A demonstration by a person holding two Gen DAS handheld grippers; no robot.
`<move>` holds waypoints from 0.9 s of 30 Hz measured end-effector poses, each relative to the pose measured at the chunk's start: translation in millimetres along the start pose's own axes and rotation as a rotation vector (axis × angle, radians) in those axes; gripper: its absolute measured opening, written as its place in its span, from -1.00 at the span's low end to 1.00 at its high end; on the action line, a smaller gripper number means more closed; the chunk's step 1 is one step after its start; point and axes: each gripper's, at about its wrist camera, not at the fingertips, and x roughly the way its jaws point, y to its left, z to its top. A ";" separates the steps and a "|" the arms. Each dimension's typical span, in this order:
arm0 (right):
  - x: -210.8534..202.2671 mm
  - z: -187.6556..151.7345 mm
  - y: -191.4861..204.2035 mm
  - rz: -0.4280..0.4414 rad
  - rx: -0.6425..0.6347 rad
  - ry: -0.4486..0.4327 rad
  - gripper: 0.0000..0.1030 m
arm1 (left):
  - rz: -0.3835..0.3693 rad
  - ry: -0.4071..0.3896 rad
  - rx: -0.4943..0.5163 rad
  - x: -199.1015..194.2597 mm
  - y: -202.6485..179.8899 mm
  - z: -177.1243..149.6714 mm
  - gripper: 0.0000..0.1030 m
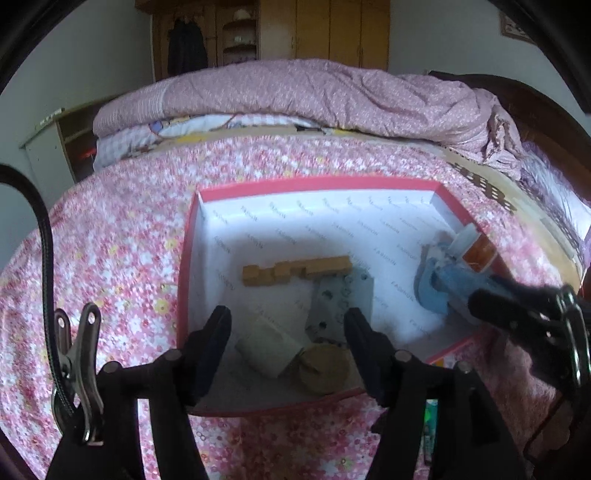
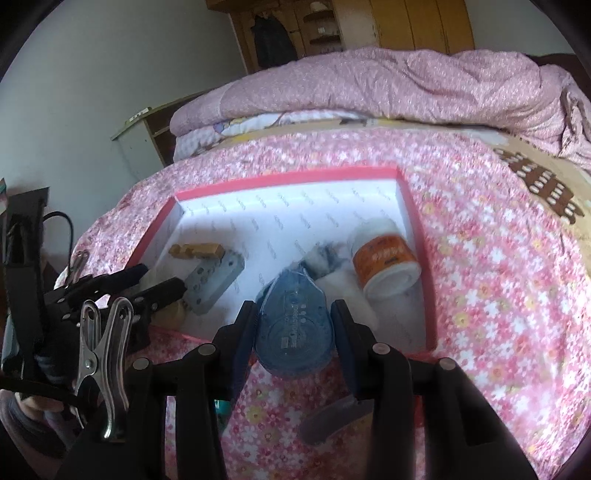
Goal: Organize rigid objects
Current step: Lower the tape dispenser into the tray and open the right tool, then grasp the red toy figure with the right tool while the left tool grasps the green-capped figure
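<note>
A red-rimmed white box lies on the flowered bed. In it are wooden blocks, a grey metal plate with holes, a cream cylinder, a round wooden disc and an orange-and-white tub. My right gripper is shut on a blue tape dispenser over the box's near right part. My left gripper is open and empty above the cylinder and disc.
A folded pink quilt lies across the far side of the bed. Wooden wardrobes stand behind it. A grey object lies on the bedspread under my right gripper. A small cabinet stands at the left.
</note>
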 end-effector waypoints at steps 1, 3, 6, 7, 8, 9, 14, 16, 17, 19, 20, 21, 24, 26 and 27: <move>-2.2 1.1 0.9 0.001 -0.007 -0.010 -0.18 | 0.000 -0.007 0.005 -4.6 -1.5 0.4 0.33; -10.5 3.9 3.2 0.004 -0.028 -0.041 -0.08 | -0.004 -0.014 0.002 -11.2 -2.7 0.6 0.33; -21.9 4.6 4.8 0.001 -0.042 -0.068 0.01 | -0.025 -0.014 -0.016 -21.2 -4.3 -2.4 0.33; -25.6 4.2 4.2 0.002 -0.045 -0.072 0.01 | -0.033 -0.012 -0.019 -23.8 -4.3 -3.6 0.33; -31.0 2.6 2.6 -0.001 -0.046 -0.078 0.01 | -0.040 -0.010 -0.020 -27.5 -5.7 -5.0 0.33; -34.0 1.4 1.1 -0.002 -0.045 -0.081 0.01 | -0.042 -0.011 -0.019 -29.9 -6.9 -5.9 0.33; -51.1 -14.2 -12.4 -0.024 -0.040 -0.073 0.01 | -0.048 -0.022 -0.013 -44.2 -13.5 -11.2 0.33; -56.9 -23.7 -19.3 -0.043 -0.037 -0.066 0.01 | -0.057 -0.023 -0.012 -48.2 -16.8 -14.1 0.33; -58.6 -26.9 -22.1 -0.052 -0.036 -0.063 0.01 | -0.062 -0.021 -0.013 -49.6 -18.6 -16.1 0.33; -61.2 -33.5 -29.2 -0.071 -0.036 -0.052 0.01 | -0.073 -0.013 -0.014 -51.4 -21.4 -19.8 0.33; -62.0 -36.7 -33.8 -0.085 -0.035 -0.046 0.01 | -0.078 -0.008 -0.013 -51.9 -23.5 -22.4 0.33; -62.0 -38.8 -37.6 -0.095 -0.033 -0.042 0.01 | -0.080 -0.003 -0.010 -52.4 -25.1 -24.7 0.33; -61.4 -43.0 -52.4 -0.120 -0.005 -0.037 0.01 | -0.076 0.009 -0.001 -52.3 -29.1 -32.5 0.33; -58.6 -43.2 -61.0 -0.116 0.017 -0.029 0.01 | -0.076 0.021 -0.002 -50.9 -31.5 -37.8 0.33; -55.7 -42.6 -64.2 -0.113 0.022 -0.024 0.01 | -0.077 0.026 -0.004 -50.2 -32.6 -40.2 0.33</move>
